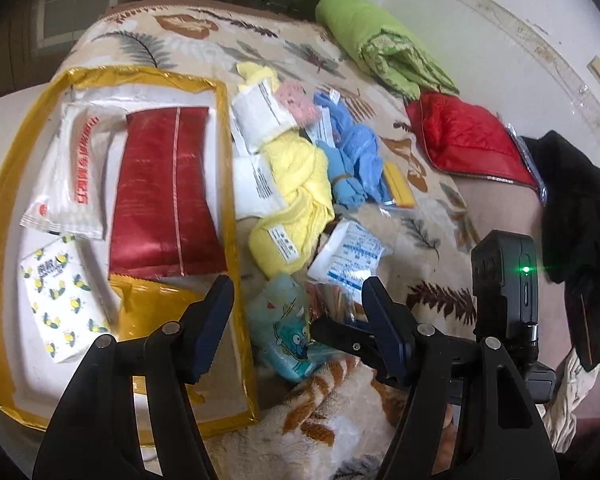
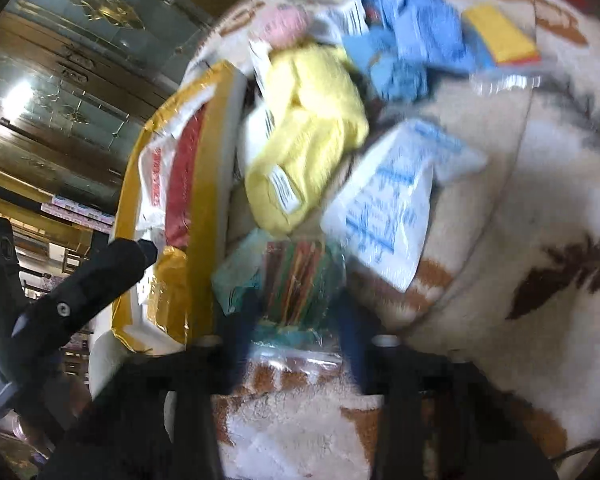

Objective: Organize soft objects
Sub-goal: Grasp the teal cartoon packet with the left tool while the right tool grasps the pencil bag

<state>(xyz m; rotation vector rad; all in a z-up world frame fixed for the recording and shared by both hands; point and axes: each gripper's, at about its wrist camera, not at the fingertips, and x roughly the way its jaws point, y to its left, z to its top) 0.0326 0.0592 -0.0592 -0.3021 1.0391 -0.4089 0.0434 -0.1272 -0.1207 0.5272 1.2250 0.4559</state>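
My left gripper hangs open over a teal cartoon packet, gripping nothing. To its left lies a gold-edged clear bag holding a red packet, a white packet with red lettering and a lemon-print tissue pack. My right gripper is low on the bed, its jaws close on both sides of a clear packet with a striped item; that view is blurred. Beyond it lie a yellow cloth, a blue cloth and a white pouch with blue print.
A leaf-patterned fleece blanket covers the bed. At the back lies a folded green blanket. A red quilted cushion and a black fluffy garment lie at the right. A yellow packet rests beside the blue cloth.
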